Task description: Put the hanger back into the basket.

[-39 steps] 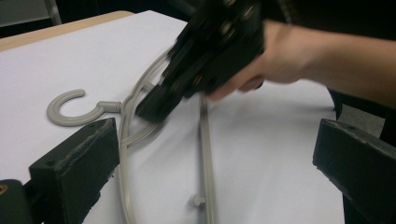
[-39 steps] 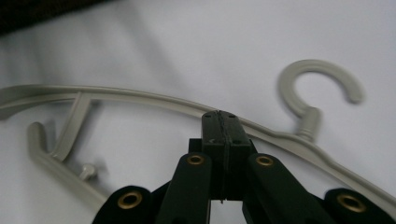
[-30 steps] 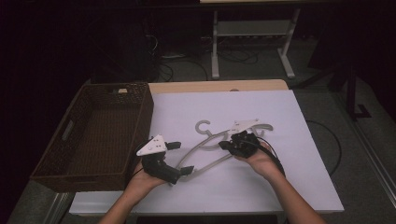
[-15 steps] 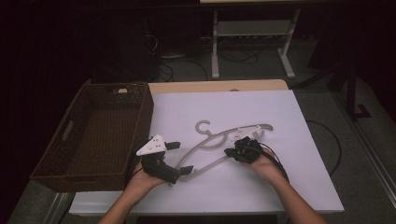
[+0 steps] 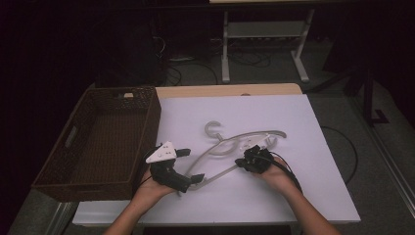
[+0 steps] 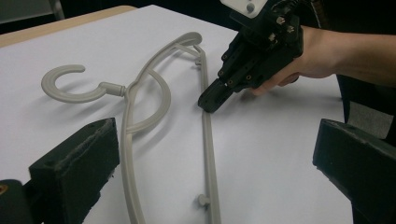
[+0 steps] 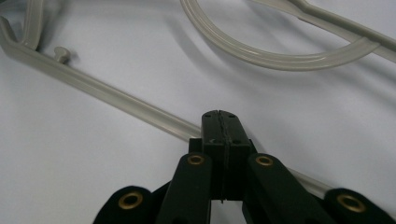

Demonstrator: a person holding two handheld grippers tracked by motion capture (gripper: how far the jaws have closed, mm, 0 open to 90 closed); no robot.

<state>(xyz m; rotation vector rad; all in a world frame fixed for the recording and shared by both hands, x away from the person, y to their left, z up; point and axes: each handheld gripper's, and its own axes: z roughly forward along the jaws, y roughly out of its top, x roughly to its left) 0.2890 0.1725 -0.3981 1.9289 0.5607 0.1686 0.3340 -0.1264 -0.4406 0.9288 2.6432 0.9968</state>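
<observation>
A: Status on the hanger (image 5: pixel 230 147)?

B: Flat on the white sheet (image 5: pixel 274 196), centre of table, hook end pointing far-left. Grey plastic, with an inner curved loop and a straight bottom bar.

A: R gripper (image 5: pixel 243 162)?

B: Jaws fully closed, pads pressed together – nothing between them. In the right gripper view the tip (image 7: pixel 220 122) sits on top of the bottom bar (image 7: pixel 107 95), bar running underneath it. Tip pressing or touching, not clamping. The left gripper view shows the same: tip (image 6: pixel 211 100) down at the bar, about mid-length.

A: L gripper (image 5: pixel 187 166)?

B: Jaws wide open, straddling the near-left end of the hanger. In its own view the two black fingers (image 6: pixel 74 168) stand well apart, hanger arm and bar running between them. Pads not on the plastic – no grip.

A: Anything around?

B: Brown wicker basket (image 5: pixel 73 171) at left, just beside the sheet, L hand near its right wall. Small light item at its far rim, can't tell what. Past the table's far edge: metal stand legs (image 5: pixel 264 44) and cables on the floor. Dark room, rest unreadable.

A: Obstructions?

B: The R hand (image 5: pixel 276 176) covers part of the bar's right stretch in the high view. R gripper's cable loops on the sheet behind the hand.
</observation>
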